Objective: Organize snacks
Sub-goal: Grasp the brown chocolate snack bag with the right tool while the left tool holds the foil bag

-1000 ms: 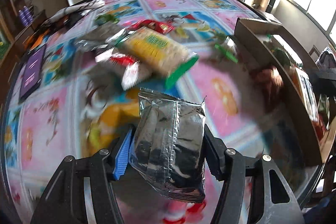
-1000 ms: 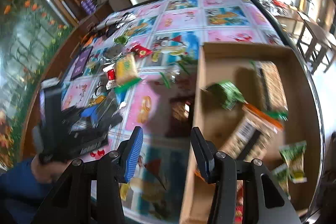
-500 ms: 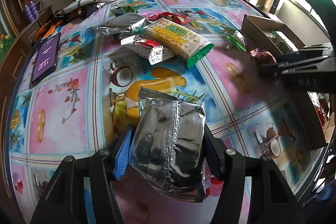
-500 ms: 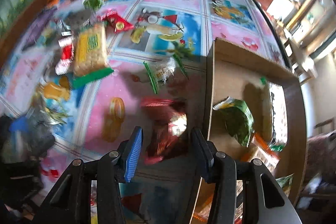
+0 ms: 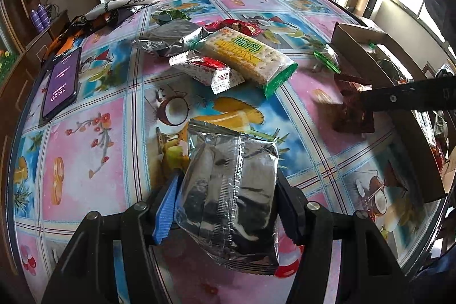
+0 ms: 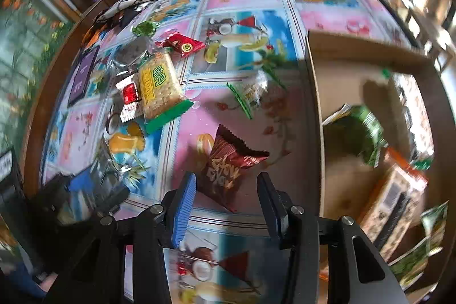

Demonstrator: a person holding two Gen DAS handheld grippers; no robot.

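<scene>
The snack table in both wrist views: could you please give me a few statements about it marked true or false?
1. The left tool is clamped on a crinkled silver foil packet. True.
2. The dark red crinkle-edged snack packet already lies inside the brown cardboard box. False: it lies on the flowered tablecloth, just outside the box wall.
3. The right tool has its pads pressed on the dark red packet. False: its jaws stand apart on either side of it, not touching.
4. A purple-screened phone lies near the table's edge. True.
5. The long yellow cracker pack with a green end rests partly on a white and red wrapper. True.
</scene>
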